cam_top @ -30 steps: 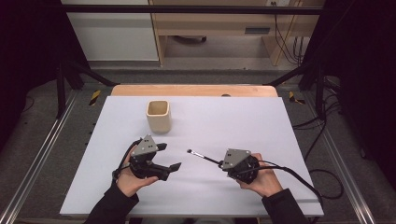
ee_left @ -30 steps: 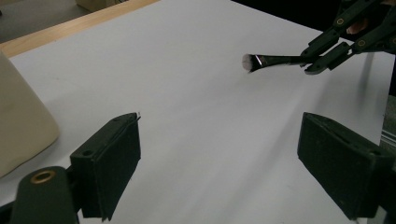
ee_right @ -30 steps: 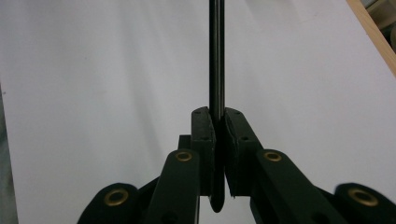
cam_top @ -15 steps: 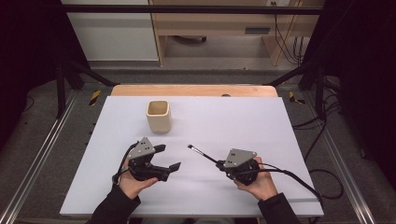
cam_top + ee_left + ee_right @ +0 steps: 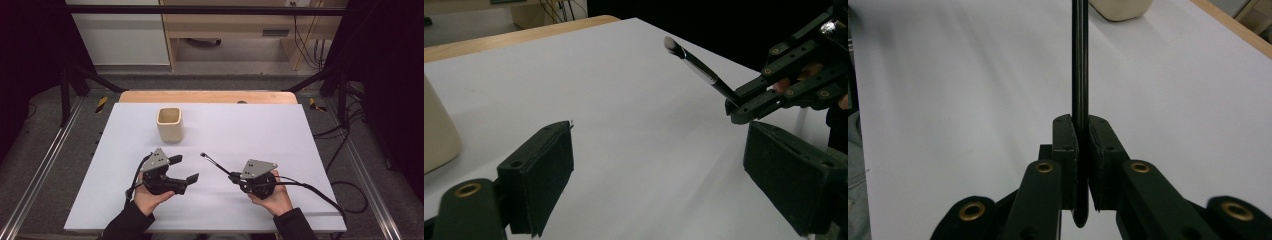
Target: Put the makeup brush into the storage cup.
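Note:
My right gripper point(image 5: 235, 177) is shut on a thin black brush point(image 5: 216, 163), whose tip points up and left above the white table. Seen from the right gripper view, the brush handle point(image 5: 1079, 65) runs straight up from between the closed pads point(image 5: 1066, 165). My left gripper point(image 5: 183, 169) rests low at the table's front left, open, with nothing between its jaws. The left gripper view has the brush point(image 5: 696, 65) and the right gripper point(image 5: 751, 102) off to the right. A cream square cup point(image 5: 169, 123) stands upright behind the left gripper.
The white tabletop point(image 5: 280, 130) spreads wide to the back and right. A wooden strip point(image 5: 205, 96) edges its far side. Cables point(image 5: 310, 190) trail from the right gripper over the front right corner. Metal rails point(image 5: 40, 170) flank the table.
The right gripper has drifted slightly left and back with the brush, the brush tip rising a little. The left gripper has barely moved.

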The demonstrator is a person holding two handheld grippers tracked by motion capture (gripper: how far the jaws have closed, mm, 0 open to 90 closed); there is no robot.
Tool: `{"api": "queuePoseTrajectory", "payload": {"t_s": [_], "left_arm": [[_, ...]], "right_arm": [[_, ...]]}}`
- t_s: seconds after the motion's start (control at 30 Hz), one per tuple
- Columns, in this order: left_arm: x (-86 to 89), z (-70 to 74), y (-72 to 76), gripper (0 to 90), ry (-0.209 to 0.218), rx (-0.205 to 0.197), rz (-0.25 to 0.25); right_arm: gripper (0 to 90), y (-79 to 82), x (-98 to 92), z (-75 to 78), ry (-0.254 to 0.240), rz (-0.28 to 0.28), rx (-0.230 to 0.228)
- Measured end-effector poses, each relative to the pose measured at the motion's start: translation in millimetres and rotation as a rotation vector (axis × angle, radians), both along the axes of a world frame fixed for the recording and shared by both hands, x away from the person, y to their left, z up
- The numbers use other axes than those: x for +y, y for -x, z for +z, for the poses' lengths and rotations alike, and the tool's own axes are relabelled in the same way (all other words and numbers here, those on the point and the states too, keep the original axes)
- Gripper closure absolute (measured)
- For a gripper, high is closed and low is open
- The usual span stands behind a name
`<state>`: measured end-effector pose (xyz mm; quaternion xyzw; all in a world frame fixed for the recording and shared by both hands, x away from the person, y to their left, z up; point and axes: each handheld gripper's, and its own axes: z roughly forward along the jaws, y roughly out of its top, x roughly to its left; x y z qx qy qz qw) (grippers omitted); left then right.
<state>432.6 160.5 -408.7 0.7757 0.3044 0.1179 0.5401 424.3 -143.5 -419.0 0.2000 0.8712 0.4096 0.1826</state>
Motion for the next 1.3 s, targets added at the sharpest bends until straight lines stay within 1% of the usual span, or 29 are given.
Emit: {"api": "queuePoseTrajectory", "payload": {"t_s": [0.23, 0.37, 0.53, 0.63, 0.73, 0.9, 1.07, 1.3], "left_arm": [[-2.9, 2.4, -1.7, 12.7, 0.037, 0.005, -0.012], [-4.9, 4.9, -2.6, 13.3, 0.055, 0.007, -0.023], [-10.1, 10.2, -5.0, 13.8, 0.085, 0.008, -0.040], [-15.6, 12.1, -6.3, 14.3, 0.088, 0.003, -0.048], [-21.6, 12.4, -7.8, 14.9, 0.101, 0.006, -0.054], [-29.7, 12.3, -10.3, 16.3, 0.111, 0.009, -0.064], [-34.0, 12.7, -12.8, 18.3, 0.136, 0.013, -0.066], [-37.8, 11.7, -16.2, 23.6, 0.149, 0.019, -0.067]], "right_arm": [[83.7, -1.0, 1.1, -2.9, -0.023, -0.004, 0.004], [83.6, -0.5, 0.7, -1.5, -0.047, -0.005, 0.002], [83.6, 0.6, -0.1, 1.2, -0.069, -0.007, -0.013], [83.6, 1.1, -0.4, 2.3, -0.082, -0.006, -0.013], [83.6, 1.4, -0.4, 2.9, -0.089, -0.003, -0.017], [83.6, 2.0, -0.7, 4.0, -0.099, -0.003, -0.022], [83.6, 2.5, -0.6, 4.7, -0.108, -0.003, -0.025], [83.6, 2.6, -0.5, 4.7, -0.114, -0.003, -0.026]]}}
